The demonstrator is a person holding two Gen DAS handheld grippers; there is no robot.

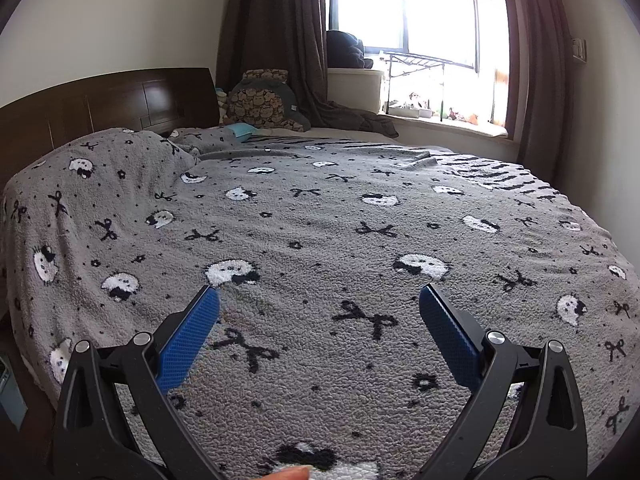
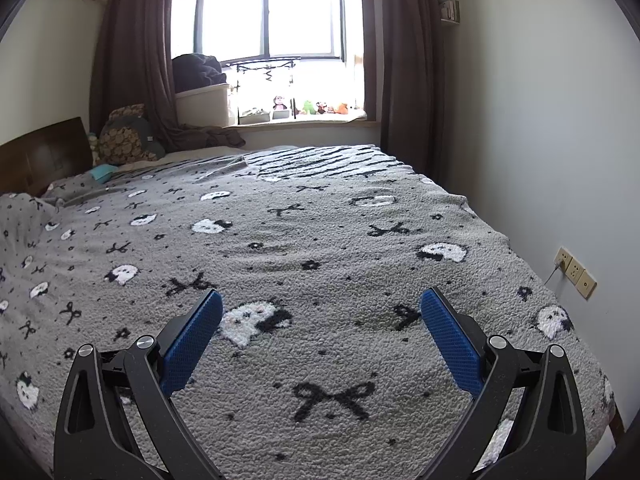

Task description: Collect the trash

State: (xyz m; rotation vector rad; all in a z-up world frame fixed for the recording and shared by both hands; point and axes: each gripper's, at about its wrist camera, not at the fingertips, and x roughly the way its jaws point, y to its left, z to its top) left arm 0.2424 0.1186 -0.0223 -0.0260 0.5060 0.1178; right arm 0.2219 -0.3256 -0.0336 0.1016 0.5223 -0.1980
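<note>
Altogether two grippers show, one per view, each with two blue textured pads on black arms. Both hover over one fluffy grey bed blanket (image 1: 320, 216) patterned with white cat faces and black bows. On the left gripper (image 1: 319, 296) the fingers are spread wide with nothing between them; a fingertip (image 1: 288, 473) peeks in at the bottom edge. On the right gripper (image 2: 321, 298) they are equally far apart and hold nothing. No trash can be made out on the blanket in either view. One small teal item (image 1: 241, 129) lies near the dark wooden headboard (image 1: 120, 100), what it is unclear. Brown curtains (image 2: 132, 52) frame one bright window (image 2: 268, 16), and small toys (image 2: 312, 107) line its sill. White wall sockets (image 2: 575, 271) sit on the right wall.
</note>
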